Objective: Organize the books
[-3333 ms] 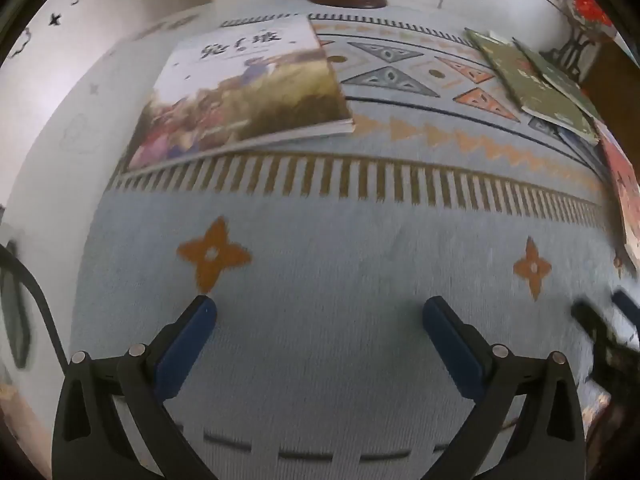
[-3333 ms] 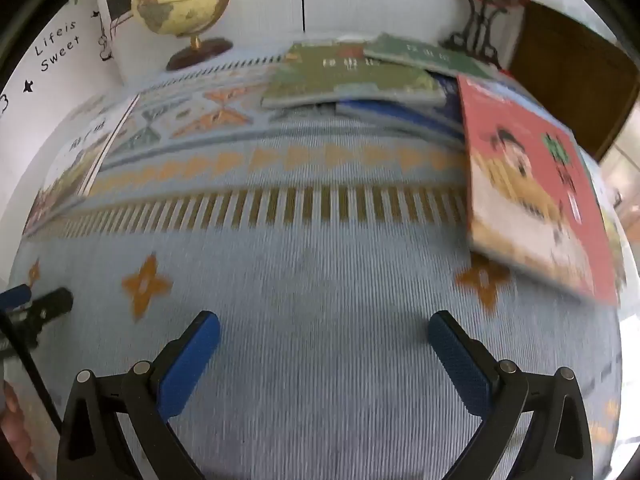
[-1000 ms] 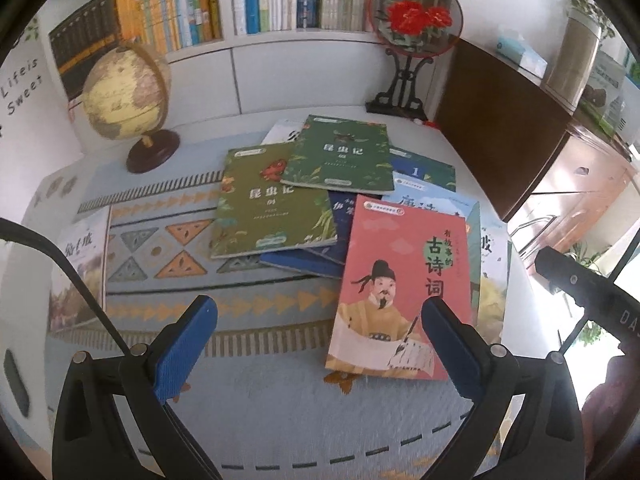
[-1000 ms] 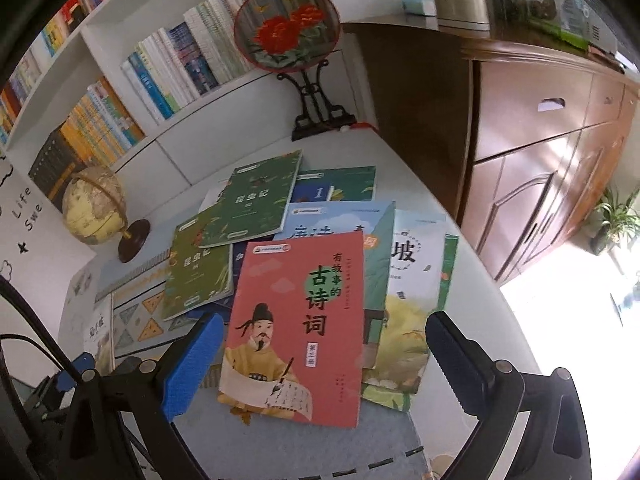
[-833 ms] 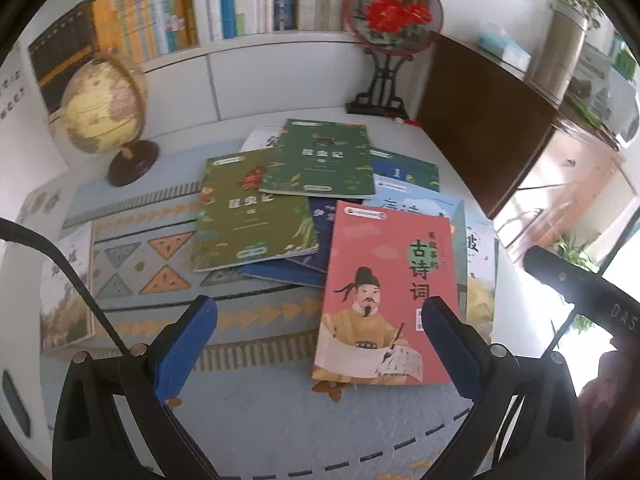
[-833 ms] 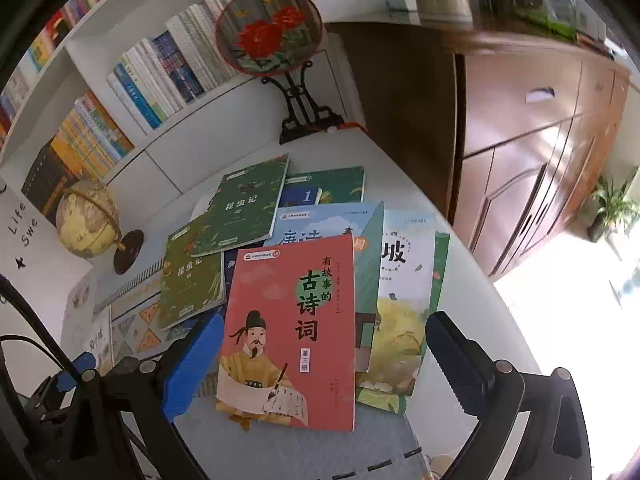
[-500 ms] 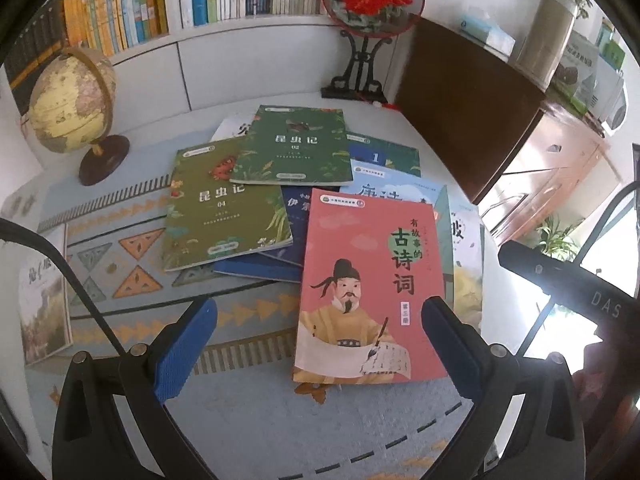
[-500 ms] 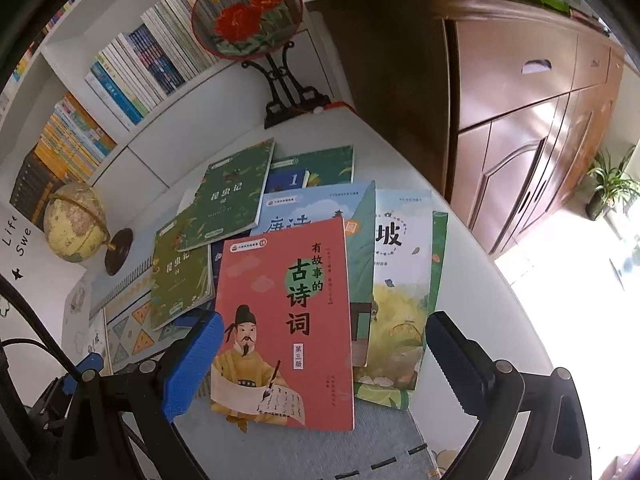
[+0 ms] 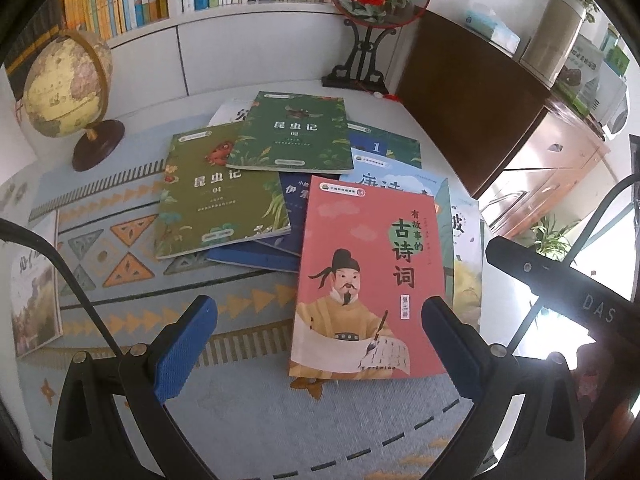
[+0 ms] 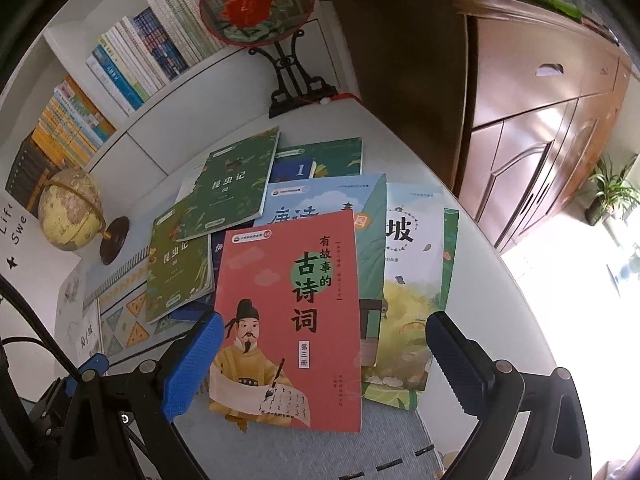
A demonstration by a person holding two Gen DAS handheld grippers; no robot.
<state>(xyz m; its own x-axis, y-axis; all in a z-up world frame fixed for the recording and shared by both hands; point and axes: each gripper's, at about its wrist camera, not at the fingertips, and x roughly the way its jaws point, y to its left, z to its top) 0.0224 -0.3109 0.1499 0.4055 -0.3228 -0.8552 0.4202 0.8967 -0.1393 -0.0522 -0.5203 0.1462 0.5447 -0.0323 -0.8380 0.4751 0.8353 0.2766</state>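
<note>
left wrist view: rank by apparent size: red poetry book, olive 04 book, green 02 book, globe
1. red poetry book, though it lies nearest the camera, which inflates it.
2. olive 04 book.
3. green 02 book, farther back, so it may match the 04 book in reality.
4. globe.

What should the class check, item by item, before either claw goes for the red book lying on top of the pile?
1. Left claw open and empty: ok.
2. Right claw open and empty: ok.
3. Red book has nothing lying on it: ok.
4. Red book's near edge is clear of other books, over the patterned mat: ok.
5. Books under it, such as the light blue book, will stay put when it lifts: cannot tell.
6. Globe stands clear of the pile: ok.
</note>
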